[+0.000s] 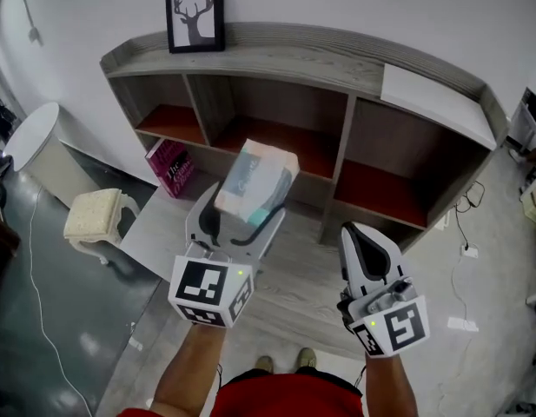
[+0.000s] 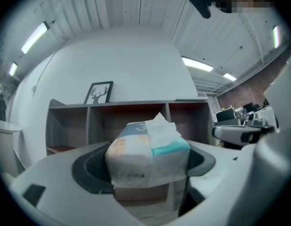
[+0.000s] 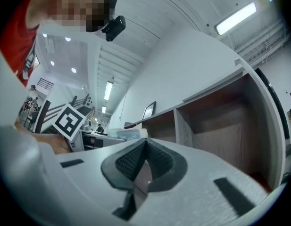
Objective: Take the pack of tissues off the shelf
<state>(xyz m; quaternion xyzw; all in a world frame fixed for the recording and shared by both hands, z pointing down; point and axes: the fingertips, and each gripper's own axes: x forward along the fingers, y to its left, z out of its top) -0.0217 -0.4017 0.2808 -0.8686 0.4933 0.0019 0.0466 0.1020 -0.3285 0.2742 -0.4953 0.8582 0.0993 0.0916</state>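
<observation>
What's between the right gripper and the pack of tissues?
Nothing: the head view shows only bare grey boards between the right gripper and the pack of tissues held by the left gripper.

The right tool (image 3: pixel 144 149) has its jaws pressed together, the dark ribbed pads meeting with nothing between them. Beyond it, to the right, runs the shelf (image 3: pixel 220 121) with its wood-lined compartments, and a framed picture (image 3: pixel 148 111) stands on top. Off to the left, the left tool (image 3: pixel 120 137) shows its marker cube, with a pale pack of tissues (image 3: pixel 131 133) at its tip.
</observation>
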